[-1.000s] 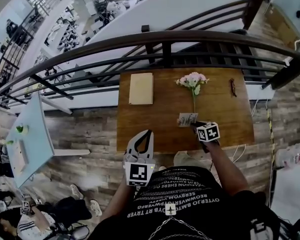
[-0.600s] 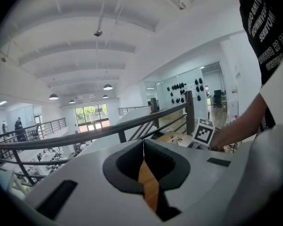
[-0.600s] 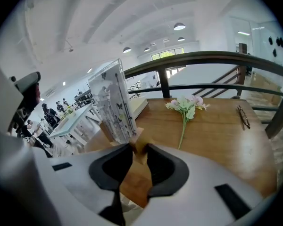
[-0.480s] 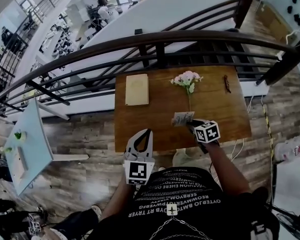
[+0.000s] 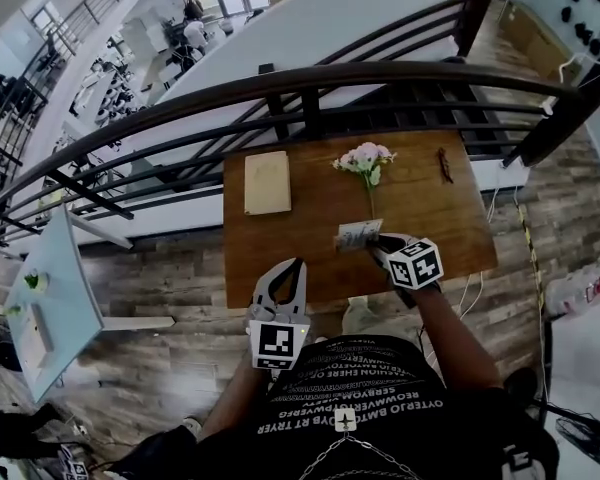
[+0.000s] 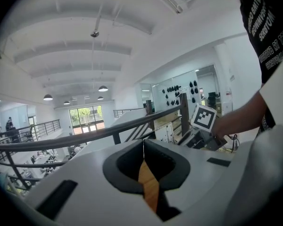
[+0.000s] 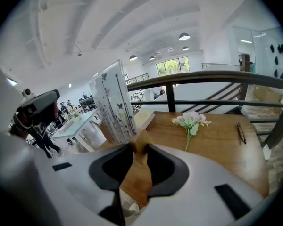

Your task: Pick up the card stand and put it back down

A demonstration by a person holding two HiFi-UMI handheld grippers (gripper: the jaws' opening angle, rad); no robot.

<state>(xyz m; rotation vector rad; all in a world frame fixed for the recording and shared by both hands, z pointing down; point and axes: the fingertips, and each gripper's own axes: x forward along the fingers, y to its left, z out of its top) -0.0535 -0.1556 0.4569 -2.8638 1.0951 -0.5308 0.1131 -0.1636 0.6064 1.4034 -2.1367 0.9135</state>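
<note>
Nearest to us, at the lower centre of the head view, our left hand-held gripper (image 5: 299,265) hangs at the near edge of the bench (image 5: 255,243). Its jaws are pressed together with nothing between them. The left gripper view shows the tips of this hand-held gripper (image 6: 143,144) meeting in a thin line, with only a sliver of brown wood behind them.

To the right of it and slightly higher in the head view, our right hand-held gripper (image 5: 379,246) reaches over the near part of the bench. It pinches the card stand (image 5: 357,234) by its wooden base. In the right gripper view the base sits clamped between the jaws, and the card stand (image 7: 114,102) rises from them, leaning toward the upper left of the frame.

Beyond the stand, pale pink flowers (image 5: 363,160) lie near the middle of the far edge, stem toward us. A tan book (image 5: 267,181) lies flat to their left, well apart. Dark spectacles (image 5: 443,165) lie toward the far right corner. Behind the bench a dark railing (image 5: 280,83) curves across the upper frame.
</note>
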